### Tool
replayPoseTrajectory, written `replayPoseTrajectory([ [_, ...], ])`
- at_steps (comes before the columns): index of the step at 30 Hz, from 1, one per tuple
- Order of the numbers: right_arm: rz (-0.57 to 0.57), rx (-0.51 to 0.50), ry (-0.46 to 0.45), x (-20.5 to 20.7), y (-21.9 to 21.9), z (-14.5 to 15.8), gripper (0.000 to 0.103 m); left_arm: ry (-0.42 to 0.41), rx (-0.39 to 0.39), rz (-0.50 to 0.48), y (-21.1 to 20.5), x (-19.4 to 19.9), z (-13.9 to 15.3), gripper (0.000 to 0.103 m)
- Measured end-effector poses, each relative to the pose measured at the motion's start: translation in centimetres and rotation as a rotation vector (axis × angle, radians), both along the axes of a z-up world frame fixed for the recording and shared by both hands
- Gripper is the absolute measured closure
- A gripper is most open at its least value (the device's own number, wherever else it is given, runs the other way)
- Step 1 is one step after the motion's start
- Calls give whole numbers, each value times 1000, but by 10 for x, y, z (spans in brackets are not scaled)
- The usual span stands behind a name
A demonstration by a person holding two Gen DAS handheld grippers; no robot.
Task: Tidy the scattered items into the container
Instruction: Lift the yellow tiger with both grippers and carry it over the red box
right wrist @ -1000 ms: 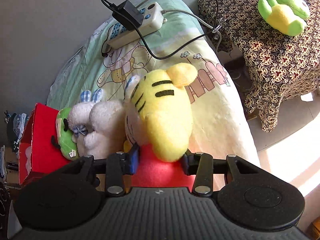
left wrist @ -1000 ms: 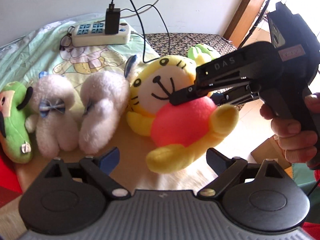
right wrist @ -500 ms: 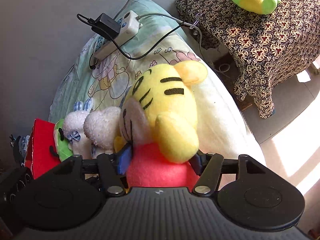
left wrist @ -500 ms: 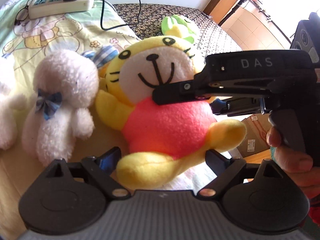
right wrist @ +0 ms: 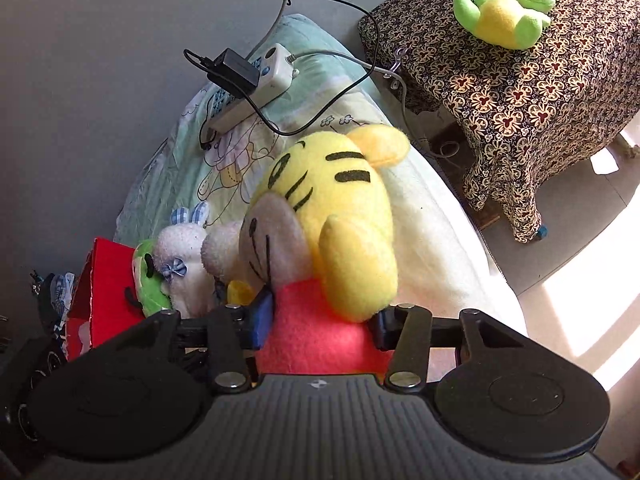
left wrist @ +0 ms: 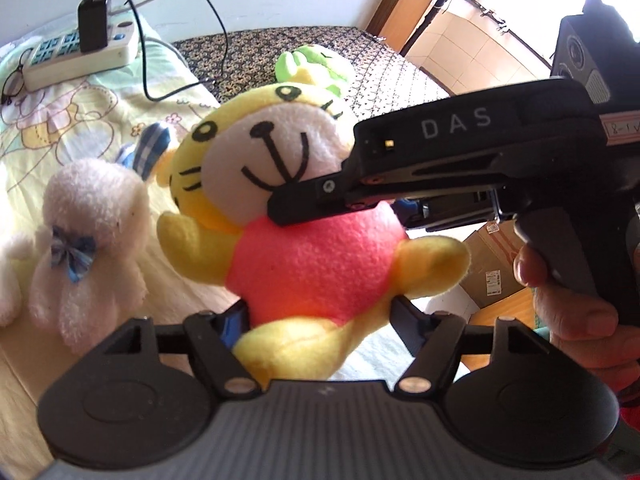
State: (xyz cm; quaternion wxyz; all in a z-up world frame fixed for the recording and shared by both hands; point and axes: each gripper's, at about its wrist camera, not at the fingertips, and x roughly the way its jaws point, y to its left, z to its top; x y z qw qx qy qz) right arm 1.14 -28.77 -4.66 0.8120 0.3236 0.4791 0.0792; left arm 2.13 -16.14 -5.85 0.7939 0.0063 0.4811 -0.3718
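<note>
A yellow tiger plush [left wrist: 288, 184] with a red-pink body hangs above the bed, and it also shows in the right wrist view [right wrist: 340, 216]. My right gripper [right wrist: 320, 324] is shut on its red body. My left gripper [left wrist: 320, 316] has its fingers on either side of the tiger's lower body and leg, closed against them. A white bunny plush [left wrist: 88, 240] with a blue bow lies on the bed to the left. A green plush [right wrist: 148, 284] leans on a red container [right wrist: 100, 292] at the far left.
A power strip [left wrist: 80, 56] with a black charger and cables lies at the head of the bed. A green frog plush [right wrist: 508, 4] sits on a stool with a patterned cloth [right wrist: 532, 92]. A cardboard box [left wrist: 492, 264] stands on the floor.
The tiger plush has risen off the bed and come closer to the left camera. My left gripper's fingers have closed in around its lower body. The bunny now sits further left.
</note>
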Motion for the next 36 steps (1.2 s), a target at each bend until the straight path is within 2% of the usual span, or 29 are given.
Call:
replayPoseTrajectory([
  [4,27,-5,-89,-6,16,32,53,-96,-25,14,19,-16,33,31],
  [9,81,9,-203,-5,56,65,53,-203,-42,88,62,-28,68,31],
  [17,169,57,-292,6,134,94,53,-307,-41,217,152,-39,100,31],
  [28,248,19,-336,25,246,116,53,-340,-68,325,269,-40,108,31],
  [36,234,-76,-342,47,312,113,54,-311,-81,356,338,-15,87,22],
])
